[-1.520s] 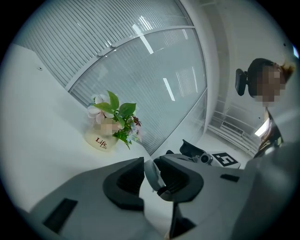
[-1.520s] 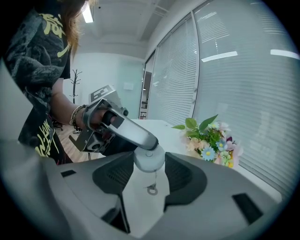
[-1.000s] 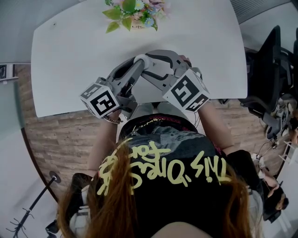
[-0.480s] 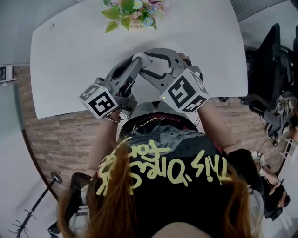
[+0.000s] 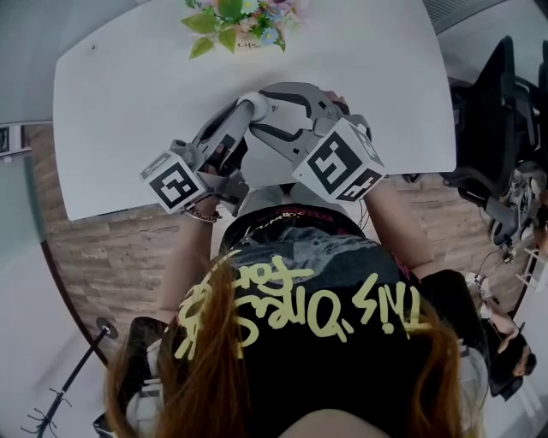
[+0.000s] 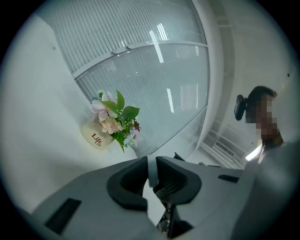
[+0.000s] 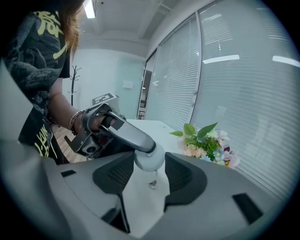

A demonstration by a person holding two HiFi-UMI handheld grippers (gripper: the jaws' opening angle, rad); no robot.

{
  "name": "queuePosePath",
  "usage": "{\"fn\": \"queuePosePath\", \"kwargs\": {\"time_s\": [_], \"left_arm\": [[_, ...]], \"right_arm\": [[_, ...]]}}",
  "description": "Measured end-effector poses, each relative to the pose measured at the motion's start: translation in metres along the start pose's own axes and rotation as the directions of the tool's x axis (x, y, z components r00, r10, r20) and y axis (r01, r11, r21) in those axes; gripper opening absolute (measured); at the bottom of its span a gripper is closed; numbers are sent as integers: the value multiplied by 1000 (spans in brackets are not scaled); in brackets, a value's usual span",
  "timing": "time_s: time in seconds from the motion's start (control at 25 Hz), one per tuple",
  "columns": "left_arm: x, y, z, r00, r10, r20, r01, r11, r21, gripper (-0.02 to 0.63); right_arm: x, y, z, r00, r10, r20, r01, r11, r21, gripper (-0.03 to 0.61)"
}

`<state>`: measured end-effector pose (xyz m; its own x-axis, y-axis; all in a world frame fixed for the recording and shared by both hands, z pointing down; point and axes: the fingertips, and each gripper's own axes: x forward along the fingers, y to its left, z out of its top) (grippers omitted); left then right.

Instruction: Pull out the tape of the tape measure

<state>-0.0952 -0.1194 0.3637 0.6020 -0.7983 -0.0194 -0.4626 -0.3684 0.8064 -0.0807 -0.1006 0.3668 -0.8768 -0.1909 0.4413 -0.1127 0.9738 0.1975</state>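
A small round white tape measure (image 7: 149, 157) hangs over the white table (image 5: 128, 111), with my right gripper (image 7: 149, 165) shut on its case; a little metal ring dangles below it. In the head view the case (image 5: 254, 104) sits where both grippers' tips meet. My left gripper (image 5: 242, 114) reaches it from the left. In the left gripper view, a thin pale strip, the tape's end (image 6: 150, 169), stands between the dark pads. The left gripper's (image 6: 151, 172) jaws are closing on that strip.
A bunch of artificial flowers (image 5: 233, 21) in a cream pot stands at the table's far edge. A black office chair (image 5: 492, 128) is to the right of the table. A coat rack (image 7: 73, 79) stands behind the person. Wood flooring lies below the table's near edge.
The left gripper's marker cube has slid left and slightly away from the right one. Both gripper tips have moved a little farther over the table and still meet at the tape measure.
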Motion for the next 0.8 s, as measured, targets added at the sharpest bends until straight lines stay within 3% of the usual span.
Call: {"fn": "queuePosePath", "kwargs": {"time_s": [0.16, 0.36, 0.56, 0.8], "left_arm": [[0, -10, 8, 993, -83, 89, 97, 980, -173, 57], [1, -14, 11, 986, -110, 126, 139, 958, -252, 57], [5, -12, 4, 988, -129, 84, 145, 964, -224, 61], [8, -15, -2, 994, -109, -9, 108, 992, -57, 86]], "right_arm": [[-5, -2, 11, 994, -4, 105, -4, 997, 72, 213], [-9, -5, 14, 981, -15, 193, -4, 995, 98, 213], [-10, -6, 8, 986, 20, 166, -36, 995, 92, 209], [-15, -10, 9, 988, 25, 154, -41, 994, 105, 207]]}}
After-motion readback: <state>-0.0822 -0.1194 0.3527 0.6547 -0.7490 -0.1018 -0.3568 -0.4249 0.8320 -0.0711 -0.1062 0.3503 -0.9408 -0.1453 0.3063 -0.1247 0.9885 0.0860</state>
